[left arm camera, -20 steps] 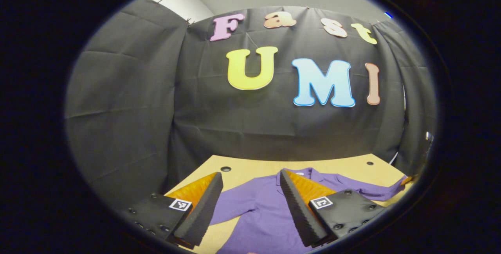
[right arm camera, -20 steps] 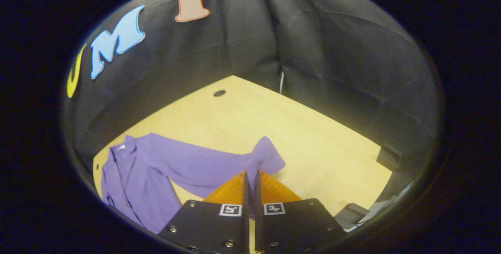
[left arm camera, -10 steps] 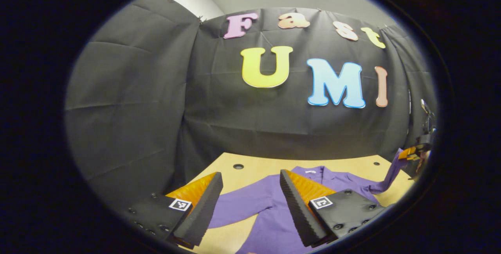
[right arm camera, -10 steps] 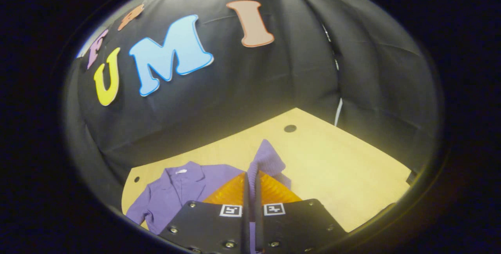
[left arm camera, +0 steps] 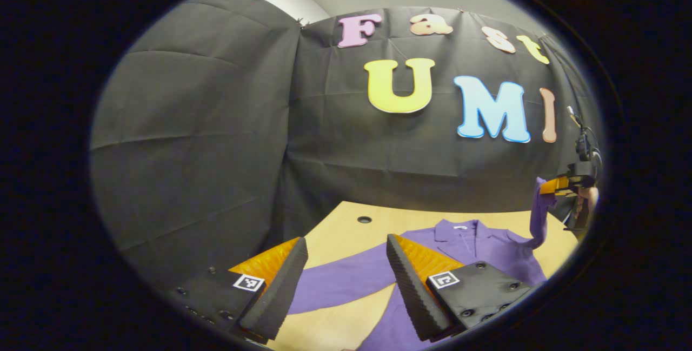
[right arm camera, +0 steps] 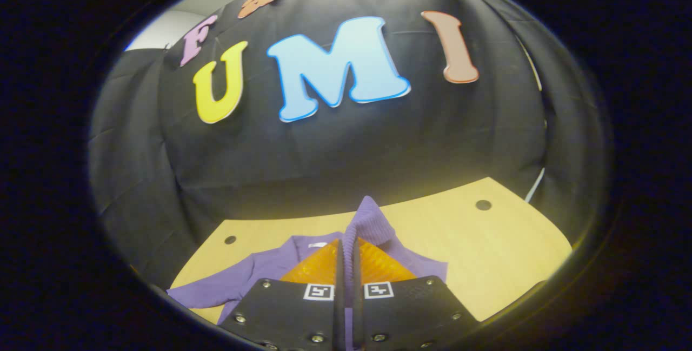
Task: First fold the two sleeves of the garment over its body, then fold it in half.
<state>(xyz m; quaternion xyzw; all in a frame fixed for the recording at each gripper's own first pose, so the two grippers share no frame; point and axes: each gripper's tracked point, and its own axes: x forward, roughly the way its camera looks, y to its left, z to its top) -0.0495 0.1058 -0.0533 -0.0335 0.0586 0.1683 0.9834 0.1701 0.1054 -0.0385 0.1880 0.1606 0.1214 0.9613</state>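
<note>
**First sleeve lifted, folding barely begun**

Right tongs (right arm camera: pixel 346 270) clamp the cuff (right arm camera: pixel 367 221) above the purple shirt (left arm camera: pixel 486 248). Left tongs (left arm camera: pixel 340 280) hover apart over the other sleeve (left arm camera: pixel 346 280), flat on the surface (right arm camera: pixel 486 253). Both folds remain.

The garment (left arm camera: pixel 476 248) is spread on the table (left arm camera: pixel 346 226), collar toward the wall. One sleeve (right arm camera: pixel 367 221) is raised above the body, pinched in the right gripper (right arm camera: pixel 347 264); the other sleeve (left arm camera: pixel 346 280) is laid out between the left gripper's (left arm camera: pixel 346 280) fingers.
</note>
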